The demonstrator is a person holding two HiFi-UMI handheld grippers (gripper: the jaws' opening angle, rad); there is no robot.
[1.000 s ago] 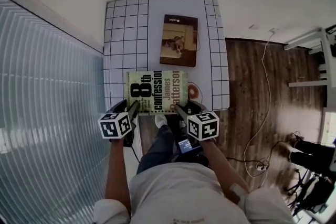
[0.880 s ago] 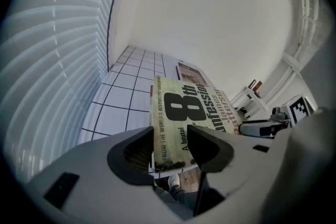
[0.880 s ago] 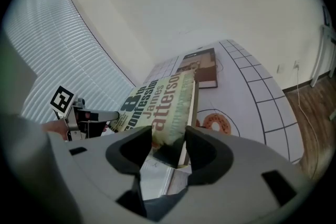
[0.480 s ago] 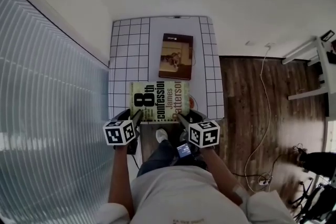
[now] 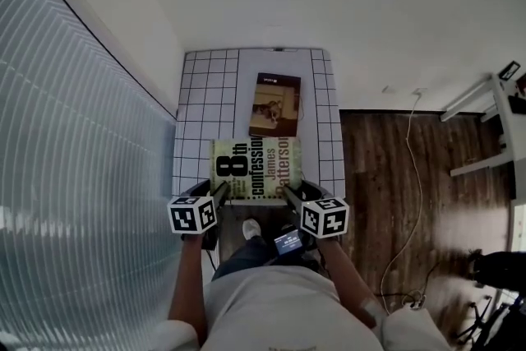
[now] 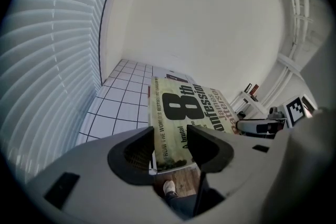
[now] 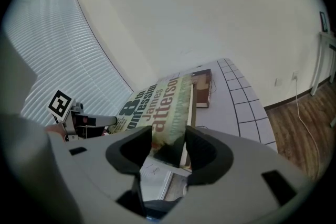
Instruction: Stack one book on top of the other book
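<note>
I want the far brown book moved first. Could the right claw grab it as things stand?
Probably not: the right claw is shut on the 8th Confession book, as is the left claw. The brown book lies uncovered beyond.

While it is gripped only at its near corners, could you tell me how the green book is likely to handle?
The green book probably behaves stiffly: it looks flat between the left gripper and right gripper, with no visible sag. Its thick page block suggests some weight, so the far edge may tend to dip. The smooth-looking cover could slip.
</note>
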